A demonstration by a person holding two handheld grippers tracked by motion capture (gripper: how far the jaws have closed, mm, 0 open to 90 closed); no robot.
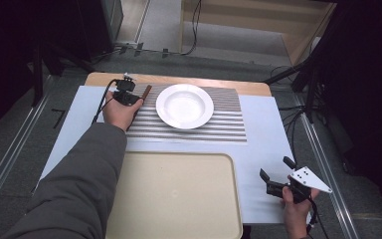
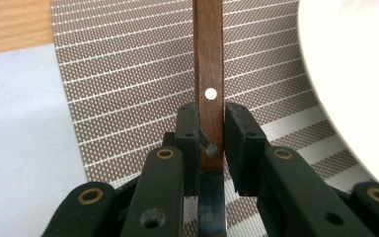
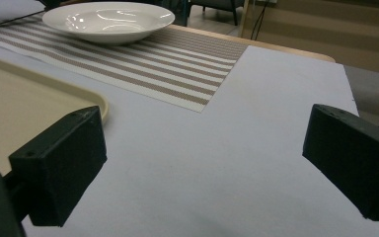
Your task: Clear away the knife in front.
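High view: left gripper [image 1: 127,94] at the far left of the striped placemat [image 1: 229,130], just beside the white plate [image 1: 184,105]; right gripper [image 1: 278,175] well apart, low at the near right over the pale table cover [image 1: 263,119], beside the beige tray [image 1: 179,199].

Left gripper view: jaws narrowed onto a wooden-handled knife [image 2: 208,74], pads against both flanks of the brown handle near its blade end, a dark strip of blade running back under the gripper toward the camera. Held the handle, by the look of it, though seen from above only, so lifted or resting on the mat could not be told. Long axis of the knife in line with the jaws, pointing away across the mat, with the plate's rim just to its right.

Right gripper view: jaws spread wide, nothing between them, only bare table cover ahead, plate [image 3: 108,20] and mat far off.

Judged: left hand clearly the one for the knife; any next move had to travel along or square to that handle line, keeping clear of the plate beside it.
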